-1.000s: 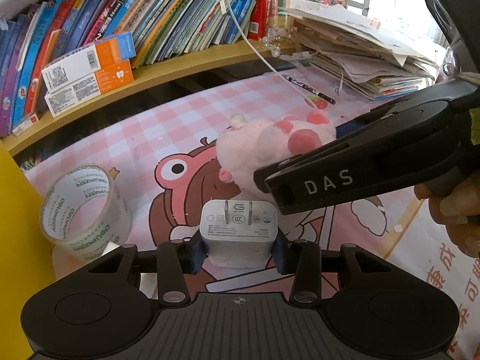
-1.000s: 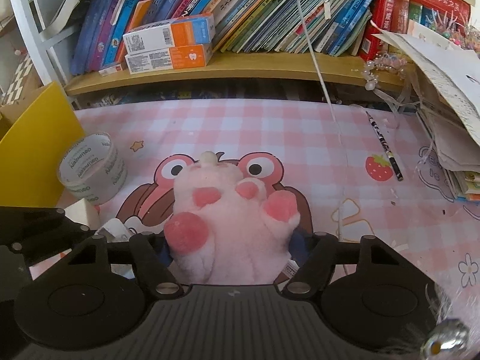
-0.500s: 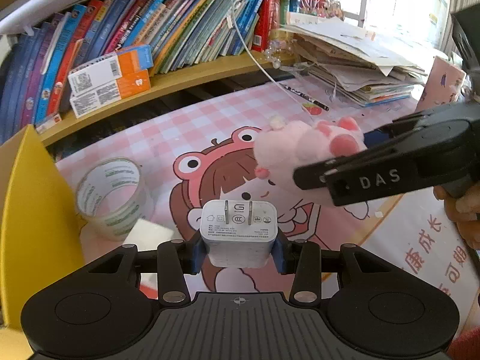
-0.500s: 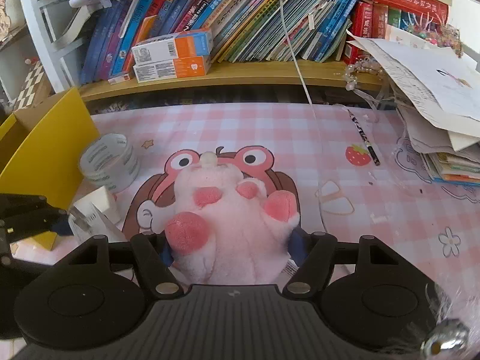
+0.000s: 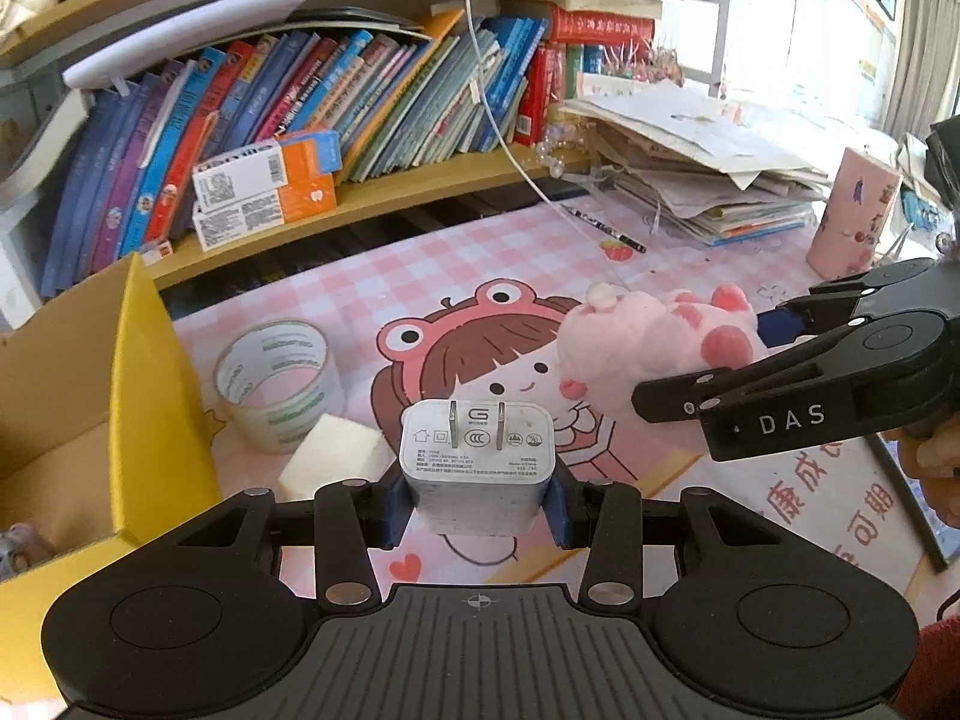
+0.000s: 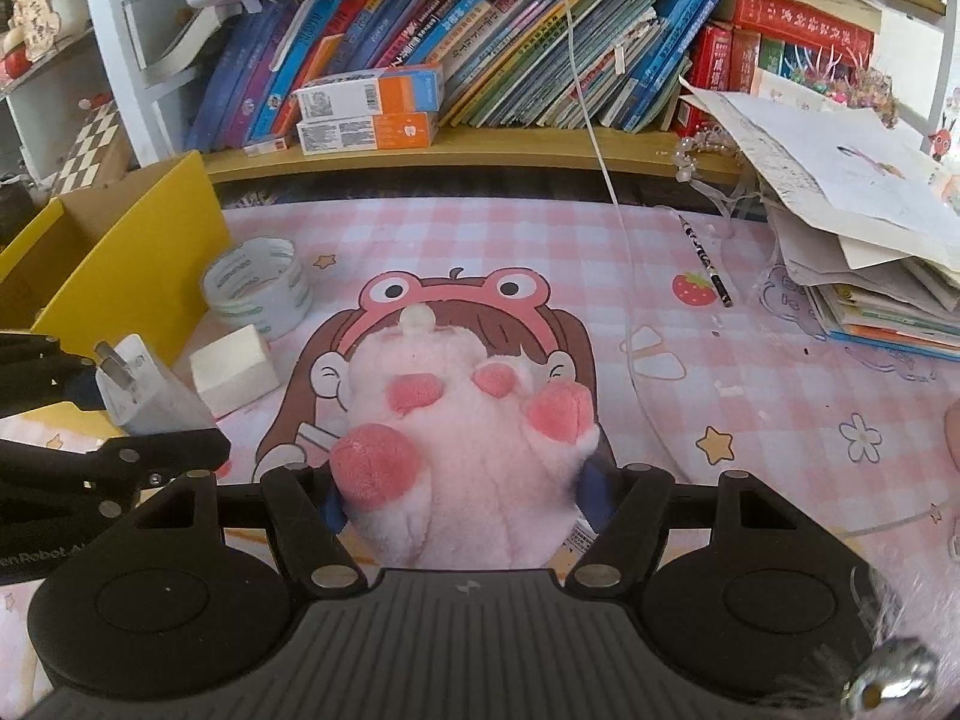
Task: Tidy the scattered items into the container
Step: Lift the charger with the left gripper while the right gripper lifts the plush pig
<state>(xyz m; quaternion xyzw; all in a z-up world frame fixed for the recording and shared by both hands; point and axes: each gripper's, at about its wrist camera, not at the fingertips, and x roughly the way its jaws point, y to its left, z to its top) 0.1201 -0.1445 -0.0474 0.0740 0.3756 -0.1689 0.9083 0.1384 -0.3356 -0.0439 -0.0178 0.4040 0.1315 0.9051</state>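
Observation:
My left gripper point(image 5: 477, 495) is shut on a white wall charger point(image 5: 478, 459), prongs pointing forward, held above the desk mat. The charger point(image 6: 141, 393) also shows at the left of the right wrist view. My right gripper point(image 6: 462, 495) is shut on a pink plush toy point(image 6: 462, 438), lifted off the mat; the same plush toy point(image 5: 648, 339) hangs to the right in the left wrist view. The yellow cardboard box point(image 5: 141, 396) stands open at the left, and its wall point(image 6: 129, 258) faces the right wrist camera. A clear tape roll point(image 5: 279, 384) and a white foam block point(image 5: 333, 459) lie beside the box.
A wooden shelf point(image 6: 480, 144) packed with books and two orange-white cartons point(image 6: 369, 108) runs along the back. A paper stack point(image 6: 870, 246) sits at the right, a pencil point(image 6: 705, 261) and a white cable point(image 6: 612, 198) lie on the pink checked mat point(image 6: 480, 252). A pink cup point(image 5: 852, 210) stands far right.
Both grippers have risen and drawn back from the mat with their loads. The yellow box and the foam block have come into view at the left.

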